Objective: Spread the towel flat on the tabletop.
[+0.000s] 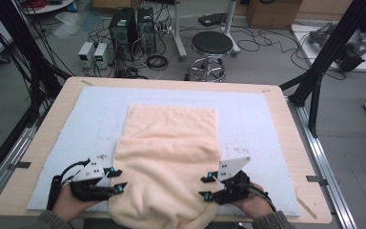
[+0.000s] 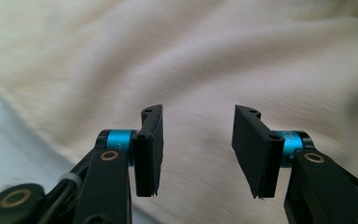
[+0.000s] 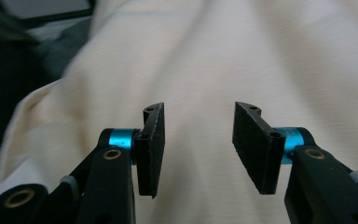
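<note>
Two grippers flank the near end of a cream towel (image 1: 169,157), one at each side edge. The left gripper (image 1: 119,180) sits at the towel's left edge, the right gripper (image 1: 207,187) at its right edge, and both point inward at the cloth. In the left gripper view (image 2: 198,149) and the right gripper view (image 3: 198,148) the jaws stand apart with nothing pinched between them; the cloth lies beyond and under the pads (image 2: 149,149), not clamped.

The towel lies on a pale blue mat (image 1: 257,119) on the table (image 1: 286,143), roughly centred left to right. Its long axis runs near to far. The far end lies flat and square on the mat; the near end spills over the table's near edge and bunches there. A fold line crosses it about a third of the way down from the far end, and the part near of that line looks a layer thicker.

By its look it is terry cloth: light, soft and limp, with no stiffness to hold a shape, and not fragile. It should drape and sag wherever it is unsupported, and its nap should give the pads good bite. I judge the side edges or near corners the best places to pinch, taking all layers at once so the fold does not slip open.
</note>
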Demonstrator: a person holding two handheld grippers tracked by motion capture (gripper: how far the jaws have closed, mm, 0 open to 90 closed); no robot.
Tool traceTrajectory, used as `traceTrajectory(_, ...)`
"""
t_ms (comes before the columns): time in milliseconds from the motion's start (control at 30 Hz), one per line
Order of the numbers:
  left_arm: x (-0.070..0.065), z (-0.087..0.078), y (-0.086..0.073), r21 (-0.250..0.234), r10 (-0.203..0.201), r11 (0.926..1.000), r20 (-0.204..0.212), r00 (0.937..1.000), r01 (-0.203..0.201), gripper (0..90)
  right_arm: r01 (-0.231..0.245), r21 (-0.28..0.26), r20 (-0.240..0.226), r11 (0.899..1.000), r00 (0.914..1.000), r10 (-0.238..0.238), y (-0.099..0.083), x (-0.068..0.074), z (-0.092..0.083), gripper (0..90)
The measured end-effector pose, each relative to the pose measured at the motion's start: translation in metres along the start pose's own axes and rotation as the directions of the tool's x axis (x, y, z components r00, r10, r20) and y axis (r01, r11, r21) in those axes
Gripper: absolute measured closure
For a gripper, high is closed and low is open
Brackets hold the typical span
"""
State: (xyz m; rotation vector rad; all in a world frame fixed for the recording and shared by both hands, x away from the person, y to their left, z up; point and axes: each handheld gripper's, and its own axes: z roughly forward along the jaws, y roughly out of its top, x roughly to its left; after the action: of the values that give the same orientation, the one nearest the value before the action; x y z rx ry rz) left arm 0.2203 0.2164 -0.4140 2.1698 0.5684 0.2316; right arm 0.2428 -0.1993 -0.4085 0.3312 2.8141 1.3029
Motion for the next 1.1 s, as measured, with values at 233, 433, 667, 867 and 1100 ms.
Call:
traceTrajectory(233, -0.017, 0.018, -0.014, 0.105, 0.106, 0.9878, 0.091, 0.9902, -0.115, 60.0, 0.083, 0.155, -0.103, 0.984, 0.9925, -0.067, -0.005, 0.016, 0.028, 75.3)
traceTrajectory(433, -0.020, 0.022, -0.006, 0.131, 0.126, 0.9819, 0.086, 0.9882, -0.137, 84.5, 0.141, 0.207, -0.135, 0.968, 0.9842, -0.114, -0.009, 0.015, 0.019, 87.1)
traceTrajectory(667, -0.031, 0.026, 0.005, 0.122, 0.167, 0.9765, 0.089, 0.9819, -0.177, 84.8, 0.132, 0.242, -0.132, 0.961, 0.9860, -0.102, -0.015, 0.019, -0.002, 85.8)
traceTrajectory(867, -0.037, -0.010, -0.005, 0.149, 0.118, 0.9790, 0.143, 0.9827, -0.140, 85.1, 0.185, 0.182, -0.301, 0.966, 0.9455, -0.124, -0.007, 0.040, 0.027, 82.2)
traceTrajectory(1100, -0.025, -0.024, -0.001, 0.025, 0.116, 0.9925, 0.122, 0.9857, -0.120, 61.5, 0.096, 0.024, -0.070, 0.995, 0.9931, -0.094, 0.003, 0.015, 0.001, 57.1)
